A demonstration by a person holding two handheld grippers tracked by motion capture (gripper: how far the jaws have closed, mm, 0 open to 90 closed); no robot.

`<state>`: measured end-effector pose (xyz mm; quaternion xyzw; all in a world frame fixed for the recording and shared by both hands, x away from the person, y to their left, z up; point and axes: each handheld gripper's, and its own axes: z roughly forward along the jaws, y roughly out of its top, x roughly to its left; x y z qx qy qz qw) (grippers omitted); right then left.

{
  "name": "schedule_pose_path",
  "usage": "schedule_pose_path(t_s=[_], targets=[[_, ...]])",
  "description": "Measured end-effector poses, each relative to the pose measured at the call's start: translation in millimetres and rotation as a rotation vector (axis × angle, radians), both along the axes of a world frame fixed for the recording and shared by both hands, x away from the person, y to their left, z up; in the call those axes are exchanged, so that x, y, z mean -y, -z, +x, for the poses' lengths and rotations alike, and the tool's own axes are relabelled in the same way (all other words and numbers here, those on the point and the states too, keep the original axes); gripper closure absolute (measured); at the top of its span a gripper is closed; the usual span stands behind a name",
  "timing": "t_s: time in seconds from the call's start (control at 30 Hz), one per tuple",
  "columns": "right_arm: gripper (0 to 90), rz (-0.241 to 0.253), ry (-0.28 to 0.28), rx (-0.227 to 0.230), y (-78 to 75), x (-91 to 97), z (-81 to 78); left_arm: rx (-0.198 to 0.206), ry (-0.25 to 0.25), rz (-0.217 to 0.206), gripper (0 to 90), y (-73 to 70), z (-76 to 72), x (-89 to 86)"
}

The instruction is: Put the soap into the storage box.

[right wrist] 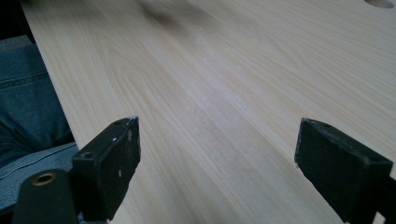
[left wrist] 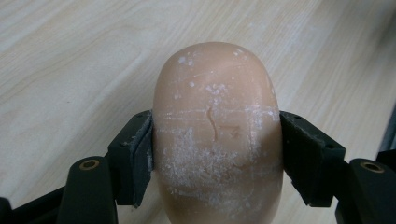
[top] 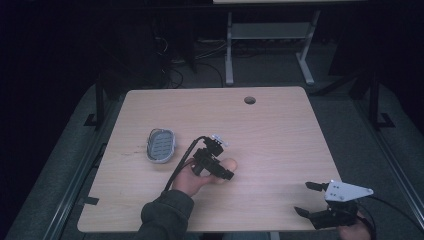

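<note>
Meanwhile soap dish (top: 161,145) on table (top: 280,140) holds nothing; left gripper (left wrist: 215,140) fingers pinch soap bar (left wrist: 217,135); right gripper (right wrist: 217,163) fingers spread.

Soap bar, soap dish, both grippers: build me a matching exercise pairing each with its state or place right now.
Things:
1. soap bar
2. soap dish
3. left gripper
4. right gripper

States:
A. open, nothing between its jaws
B. empty, on the table's left part
C. clamped at both sides
D. shut on a peach-coloured thing

Pairs: 1-C, 2-B, 3-D, 4-A
</note>
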<state>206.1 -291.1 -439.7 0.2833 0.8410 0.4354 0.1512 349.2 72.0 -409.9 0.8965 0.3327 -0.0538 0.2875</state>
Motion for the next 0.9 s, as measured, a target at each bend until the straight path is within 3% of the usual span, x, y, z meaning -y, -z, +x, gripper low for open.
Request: schedule_pose_path(t_s=[0.9], targets=[[13.8, 0.004, 0.011, -0.002, -0.7, 0.4, -0.4, 0.001, -0.112, -0.071, 31.8, -39.7, 16.3, -58.0]])
